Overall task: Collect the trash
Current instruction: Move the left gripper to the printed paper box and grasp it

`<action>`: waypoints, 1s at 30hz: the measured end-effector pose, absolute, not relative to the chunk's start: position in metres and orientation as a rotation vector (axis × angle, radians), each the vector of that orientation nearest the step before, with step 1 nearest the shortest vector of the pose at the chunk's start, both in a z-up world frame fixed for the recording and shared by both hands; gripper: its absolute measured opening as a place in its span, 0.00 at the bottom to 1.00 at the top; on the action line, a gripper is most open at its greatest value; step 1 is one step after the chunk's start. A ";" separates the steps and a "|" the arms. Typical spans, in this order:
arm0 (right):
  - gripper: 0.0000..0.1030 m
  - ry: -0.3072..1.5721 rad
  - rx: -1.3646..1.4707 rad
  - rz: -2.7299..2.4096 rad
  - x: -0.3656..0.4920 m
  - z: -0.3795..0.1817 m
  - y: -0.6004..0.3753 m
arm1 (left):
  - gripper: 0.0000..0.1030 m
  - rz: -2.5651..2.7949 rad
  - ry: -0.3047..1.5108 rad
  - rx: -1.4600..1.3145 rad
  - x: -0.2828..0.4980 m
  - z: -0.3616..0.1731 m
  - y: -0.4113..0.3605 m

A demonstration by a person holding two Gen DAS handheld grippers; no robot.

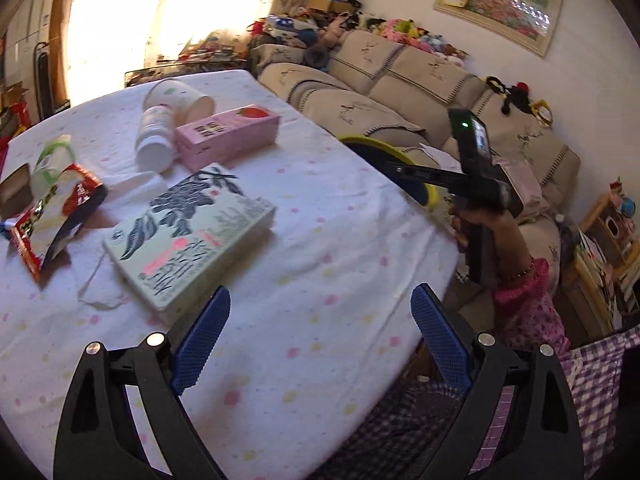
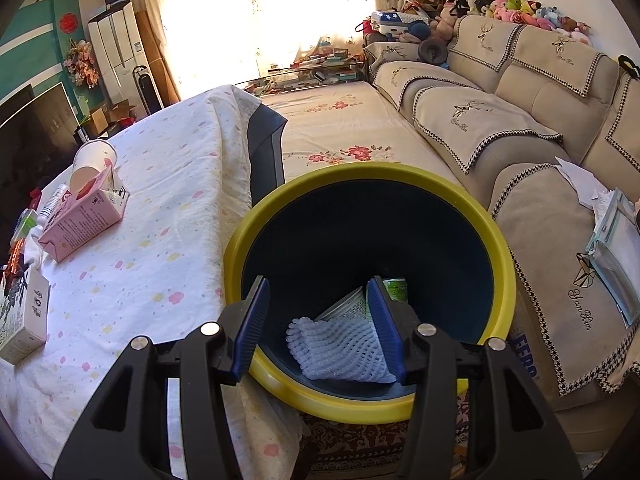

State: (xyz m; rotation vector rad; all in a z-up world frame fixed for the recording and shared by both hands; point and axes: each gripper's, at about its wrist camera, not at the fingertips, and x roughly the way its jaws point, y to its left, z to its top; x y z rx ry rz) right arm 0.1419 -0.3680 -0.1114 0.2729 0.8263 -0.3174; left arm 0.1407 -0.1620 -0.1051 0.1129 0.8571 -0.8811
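My left gripper (image 1: 320,290) hangs open over the near part of the dotted tablecloth (image 1: 304,208), nothing between its blue pads. Ahead on the cloth lie a pale green box with a dark leaf print (image 1: 188,232), a pink carton (image 1: 228,136), a tipped paper cup (image 1: 180,98), a white bottle (image 1: 156,140) and a red snack bag (image 1: 52,216). My right gripper (image 2: 318,280) stands open above the yellow-rimmed bin (image 2: 360,170) beside the table. Inside the bin lie a white foam net (image 2: 336,348) and a green-white container (image 2: 394,290), neither pressed by the pads.
A beige sofa (image 2: 520,120) runs along the right, with papers (image 2: 612,232) on its near seat and plush toys along its back. A crumpled tissue (image 1: 100,284) lies by the green box. A purple checked cloth (image 1: 592,364) hangs at the lower right.
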 end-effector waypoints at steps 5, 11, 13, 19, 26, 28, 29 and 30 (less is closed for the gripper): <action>0.48 0.812 0.279 -0.317 0.140 -0.108 -0.370 | 0.88 -0.789 0.802 0.199 0.148 -0.089 -0.153; 0.48 0.810 0.291 -0.317 0.139 -0.109 -0.373 | 0.88 -0.770 0.788 0.265 0.195 -0.089 -0.137; 0.48 0.814 0.288 -0.318 0.139 -0.109 -0.373 | 0.89 -0.789 0.808 0.282 0.210 -0.094 -0.139; 0.48 0.822 0.293 -0.324 0.142 -0.111 -0.376 | 0.90 -0.853 0.870 0.303 0.232 -0.109 -0.148; 0.48 0.835 0.300 -0.318 0.144 -0.117 -0.378 | 0.93 -0.835 0.859 0.362 0.231 -0.103 -0.150; 0.48 0.838 0.301 -0.314 0.145 -0.117 -0.378 | 0.93 -0.836 0.864 0.368 0.235 -0.101 -0.149; 0.48 0.838 0.301 -0.311 0.145 -0.118 -0.377 | 0.93 -0.853 0.879 0.362 0.238 -0.102 -0.149; 0.48 0.838 0.303 -0.309 0.145 -0.118 -0.377 | 0.93 -0.868 0.892 0.367 0.240 -0.103 -0.151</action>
